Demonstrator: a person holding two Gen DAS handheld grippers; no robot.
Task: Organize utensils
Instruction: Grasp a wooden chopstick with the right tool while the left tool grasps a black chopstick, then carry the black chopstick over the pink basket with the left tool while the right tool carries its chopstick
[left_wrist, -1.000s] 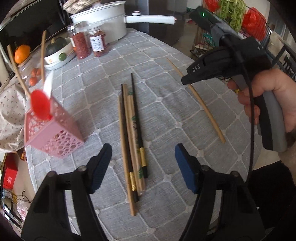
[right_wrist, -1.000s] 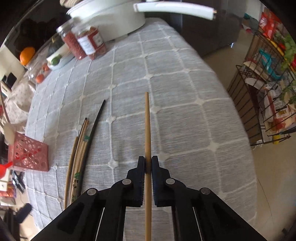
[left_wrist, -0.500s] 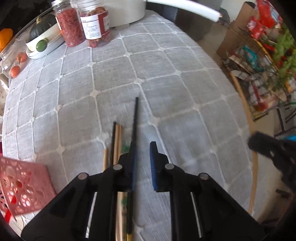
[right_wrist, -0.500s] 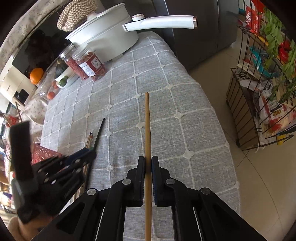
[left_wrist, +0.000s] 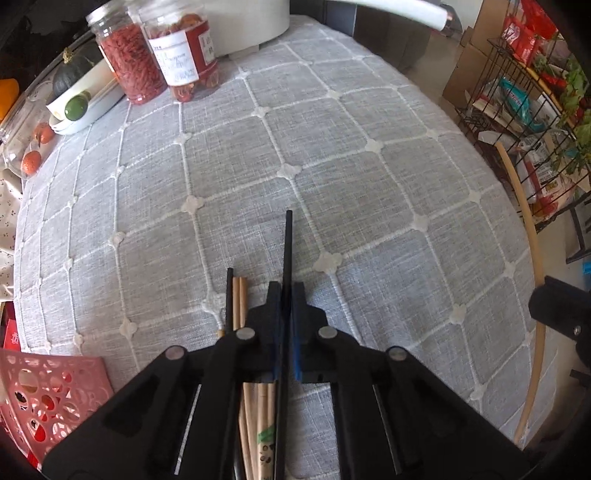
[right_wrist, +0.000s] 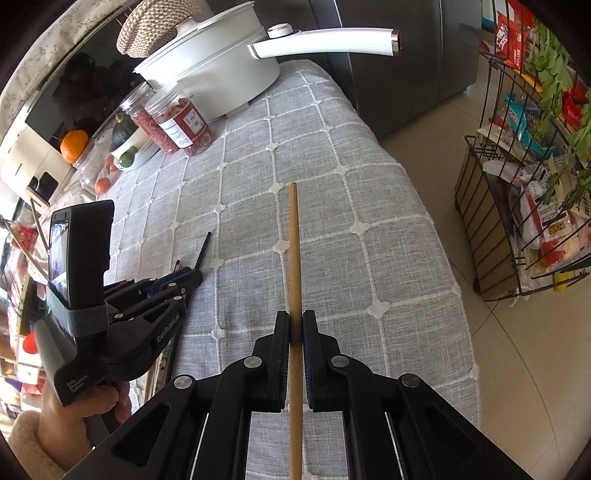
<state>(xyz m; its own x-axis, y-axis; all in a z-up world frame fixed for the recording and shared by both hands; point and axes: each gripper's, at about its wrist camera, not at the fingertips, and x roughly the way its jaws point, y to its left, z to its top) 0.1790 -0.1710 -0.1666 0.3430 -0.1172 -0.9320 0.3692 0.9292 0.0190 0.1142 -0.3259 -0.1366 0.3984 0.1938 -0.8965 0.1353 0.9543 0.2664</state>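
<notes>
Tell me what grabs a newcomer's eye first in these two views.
Each tool pinches one chopstick: the left tool is shut on a black chopstick, the right tool on a wooden chopstick pointing up the grey tablecloth. Beyond, a white pot with a long handle stands at the table's far end.

The left claw (left_wrist: 285, 295), wide open above the bundle a second ago, has dropped and clamped the black chopstick (left_wrist: 287, 251), while the right claw (right_wrist: 294, 325) seems to have lifted its wooden chopstick (right_wrist: 293, 243) higher.
</notes>
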